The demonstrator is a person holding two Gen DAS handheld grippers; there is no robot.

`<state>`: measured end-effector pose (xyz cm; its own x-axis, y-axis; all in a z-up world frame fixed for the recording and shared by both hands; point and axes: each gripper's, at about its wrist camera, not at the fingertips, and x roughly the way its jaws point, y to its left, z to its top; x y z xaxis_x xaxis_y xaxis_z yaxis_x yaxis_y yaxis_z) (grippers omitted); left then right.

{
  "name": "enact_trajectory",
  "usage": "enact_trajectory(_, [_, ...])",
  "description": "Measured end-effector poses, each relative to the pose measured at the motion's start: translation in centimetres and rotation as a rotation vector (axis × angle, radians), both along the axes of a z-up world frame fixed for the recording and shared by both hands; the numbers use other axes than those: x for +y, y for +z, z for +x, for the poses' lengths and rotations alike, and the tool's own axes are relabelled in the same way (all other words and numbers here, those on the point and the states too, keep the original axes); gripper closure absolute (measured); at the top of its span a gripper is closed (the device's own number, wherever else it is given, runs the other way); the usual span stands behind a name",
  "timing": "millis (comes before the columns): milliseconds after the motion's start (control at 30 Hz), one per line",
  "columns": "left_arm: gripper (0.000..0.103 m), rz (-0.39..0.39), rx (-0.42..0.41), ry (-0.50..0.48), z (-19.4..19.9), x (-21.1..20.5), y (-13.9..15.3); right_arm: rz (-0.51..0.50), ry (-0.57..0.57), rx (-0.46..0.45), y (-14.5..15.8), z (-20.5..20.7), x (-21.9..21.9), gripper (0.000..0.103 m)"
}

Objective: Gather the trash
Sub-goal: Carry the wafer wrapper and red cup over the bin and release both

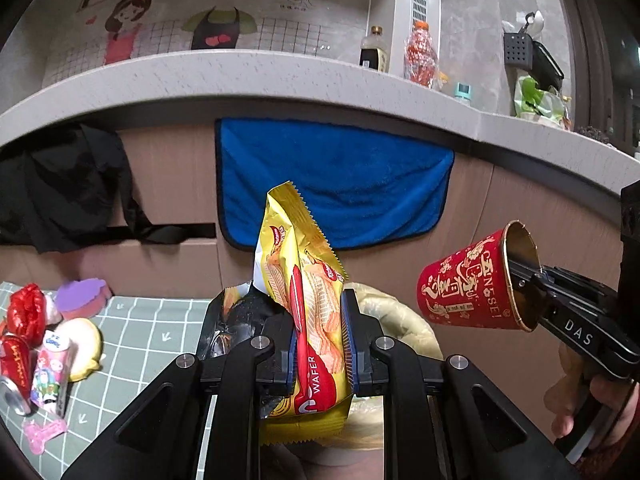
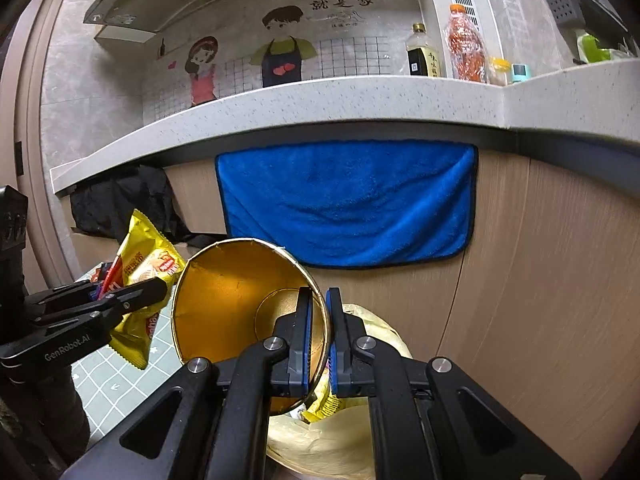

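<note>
While both tools carried trash, the bin bag (image 2: pixel 360 432) lay just below them.
The left tool (image 1: pixel 320 344) pinched a light, crinkly wafer wrapper (image 1: pixel 304 288) mid-body; the right tool (image 2: pixel 318 344) clamped a thin, crushable red paper cup (image 1: pixel 468 280) at its rim.

bin bag (image 2: pixel 320 436) mostly hidden behind cup (image 2: pixel 224 300), wrapper bottom cut off.

Yellow wafer packet (image 1: pixel 306 300) with red band; red paper cup (image 1: pixel 466 284) with gold lettering and gold interior; blue towel (image 1: pixel 336 184) edged black; grey-green mat (image 1: pixel 152 336) with white grid; pale yellow bag (image 2: pixel 352 436).
</note>
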<state>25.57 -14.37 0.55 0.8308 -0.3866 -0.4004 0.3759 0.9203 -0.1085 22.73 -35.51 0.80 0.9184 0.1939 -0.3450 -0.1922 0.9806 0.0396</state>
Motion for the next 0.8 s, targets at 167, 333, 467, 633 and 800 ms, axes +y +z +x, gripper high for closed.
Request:
enact_trajectory(167, [0.084, -0.012, 0.016, -0.023, 1.2, -0.3, -0.7, 0.012, -0.013, 0.009, -0.6, 0.9, -0.5, 0.097])
enact_trajectory(333, [0.084, -0.002, 0.031, -0.038, 2.5, -0.6, -1.5, 0.034, -0.028, 0.026, -1.4, 2.2, -1.1, 0.097])
enact_trajectory(467, [0.084, -0.003, 0.06, -0.048, 3.9, -0.9, -2.1, 0.032, -0.033, 0.046, -2.2, 3.5, -1.2, 0.097])
enact_trajectory(633, [0.084, 0.003, 0.107, -0.078, 5.7, -1.5, -3.0, 0.054, -0.035, 0.079, -3.1, 5.5, -1.5, 0.096])
enact_trajectory(800, [0.082, -0.032, 0.131, -0.132, 7.5, -1.8, -3.5, 0.07, -0.036, 0.117, -4.2, 7.1, -1.7, 0.094])
